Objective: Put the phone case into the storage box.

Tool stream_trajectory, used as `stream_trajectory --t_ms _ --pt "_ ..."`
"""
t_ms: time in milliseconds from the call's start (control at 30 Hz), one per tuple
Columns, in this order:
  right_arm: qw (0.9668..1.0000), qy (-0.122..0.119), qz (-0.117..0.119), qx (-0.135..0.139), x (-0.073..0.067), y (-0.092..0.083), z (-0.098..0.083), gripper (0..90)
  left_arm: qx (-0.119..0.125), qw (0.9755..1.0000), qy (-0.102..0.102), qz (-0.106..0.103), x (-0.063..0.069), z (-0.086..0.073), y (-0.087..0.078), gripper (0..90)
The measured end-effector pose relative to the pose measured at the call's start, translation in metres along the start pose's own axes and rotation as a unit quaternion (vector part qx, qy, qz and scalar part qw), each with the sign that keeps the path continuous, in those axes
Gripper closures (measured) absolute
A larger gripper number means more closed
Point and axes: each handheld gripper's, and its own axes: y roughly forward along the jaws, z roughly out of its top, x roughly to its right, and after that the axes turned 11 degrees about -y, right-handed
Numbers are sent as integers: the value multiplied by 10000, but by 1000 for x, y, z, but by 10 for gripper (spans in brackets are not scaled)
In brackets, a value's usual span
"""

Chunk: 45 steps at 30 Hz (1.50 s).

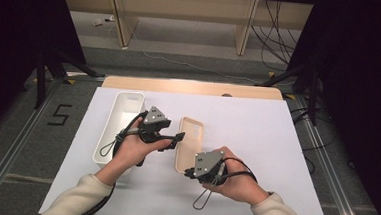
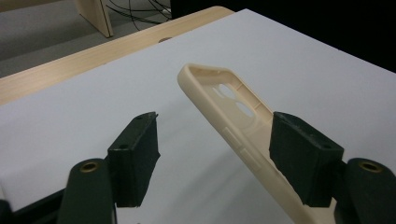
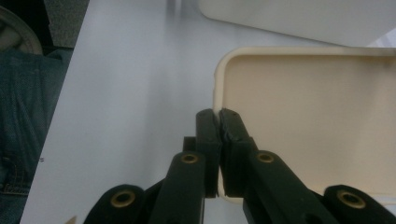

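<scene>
A cream phone case [image 1: 190, 142] is in the middle of the white sheet, with its hollow side and camera holes showing in the left gripper view [image 2: 233, 112]. My right gripper [image 1: 190, 172] is shut on the rim at the case's near end [image 3: 219, 116], the inside of the case [image 3: 317, 121] spreading to the right of the jaws. My left gripper [image 1: 176, 136] is open at the case's left long side. In the left gripper view [image 2: 215, 130] the case's side wall runs close along the right jaw, and the left jaw stands well apart from it.
A long white tray [image 1: 122, 118] lies at the left of the white sheet [image 1: 276, 143], just behind my left hand; its wall shows in the right gripper view [image 3: 299, 14]. The wooden table edge [image 1: 190, 86] runs along the far side.
</scene>
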Motion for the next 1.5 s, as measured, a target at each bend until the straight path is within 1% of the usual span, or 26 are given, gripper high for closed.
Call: stream_trajectory --t_ms 100,300,467,567,633,700,767,900,1000,1167,1333,1433,1500 --pt "10000 -24 -14 3 0 0 1 883 -5 10000 -56 2 -1 1 3 339" --pt "10000 -34 -23 14 -1 0 3 883 -22 9999 -100 -35 -1 2 5 355" --pt "9999 -111 -20 -9 -2 1 4 883 -57 9998 -158 -66 -3 4 7 385" --pt "9999 -128 -47 -26 -4 1 6 882 -63 9997 -241 -83 -3 4 9 411" --pt "9998 -194 -52 -36 -4 1 8 883 -99 9995 -272 -113 -4 4 10 429" --pt "9998 -215 -23 -51 -5 1 9 883 -99 9992 -363 -164 -4 5 10 445" --pt "9997 -258 -6 -46 -5 2 10 883 -107 9991 -382 -161 -5 5 11 462" --pt "9995 -311 14 -90 -7 3 11 883 -86 9987 -482 -173 -5 6 10 505" --pt "9992 -374 40 -126 -8 4 12 882 -92 9985 -505 -202 -5 6 10 526" --pt "9990 -410 46 -159 -8 5 12 882 -95 9981 -562 -226 -6 7 8 601" --pt "9989 -440 50 -175 -9 7 13 883 -115 9964 -759 -348 -6 8 7 646" --pt "9986 -470 99 -217 -10 8 12 883 -128 9948 -911 -441 -5 8 6 671" --pt "9986 -469 125 -233 -10 9 12 883 -150 9941 -967 -471 -6 9 6 683"
